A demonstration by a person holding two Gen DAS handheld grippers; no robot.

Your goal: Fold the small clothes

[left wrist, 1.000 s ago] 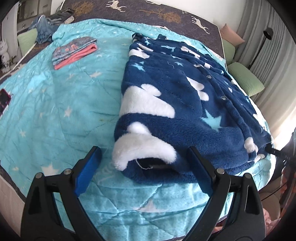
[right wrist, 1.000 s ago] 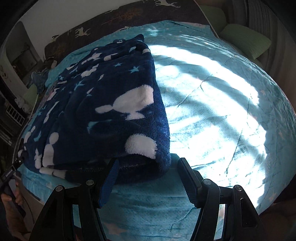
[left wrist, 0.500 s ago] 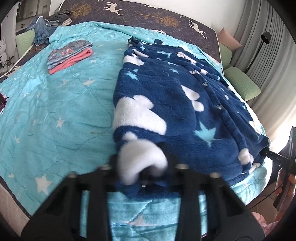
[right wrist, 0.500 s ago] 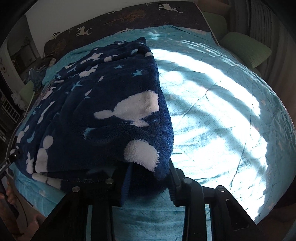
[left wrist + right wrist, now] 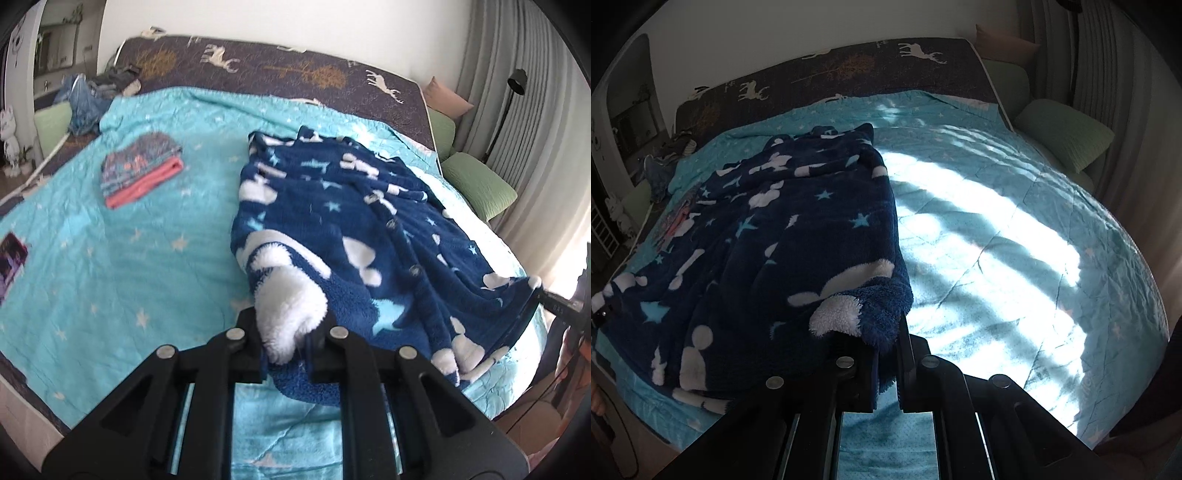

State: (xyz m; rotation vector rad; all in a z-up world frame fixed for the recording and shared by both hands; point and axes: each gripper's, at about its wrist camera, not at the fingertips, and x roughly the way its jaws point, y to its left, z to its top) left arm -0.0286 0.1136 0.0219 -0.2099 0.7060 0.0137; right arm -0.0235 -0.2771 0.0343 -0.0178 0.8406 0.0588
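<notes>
A navy fleece garment with white shapes, pale stars and a button row lies on the turquoise star quilt. My left gripper has its jaws closing on the garment's near left corner, a white fluffy patch bunched between the pads and raised off the quilt. In the right wrist view my right gripper has its jaws closing tight on the near right corner of the same garment, also held up. The near hem hangs between the two grips. The pads are hidden by fleece.
A folded stack of small clothes, patterned on pink, lies on the quilt's left. A dark card sits at the left edge. Loose clothes pile at the far left. Green pillows and a floor lamp stand right; sunlit quilt.
Both grippers went from wide open around the garment's near corners to clamped on them, then rose, lifting both corners off the quilt.
</notes>
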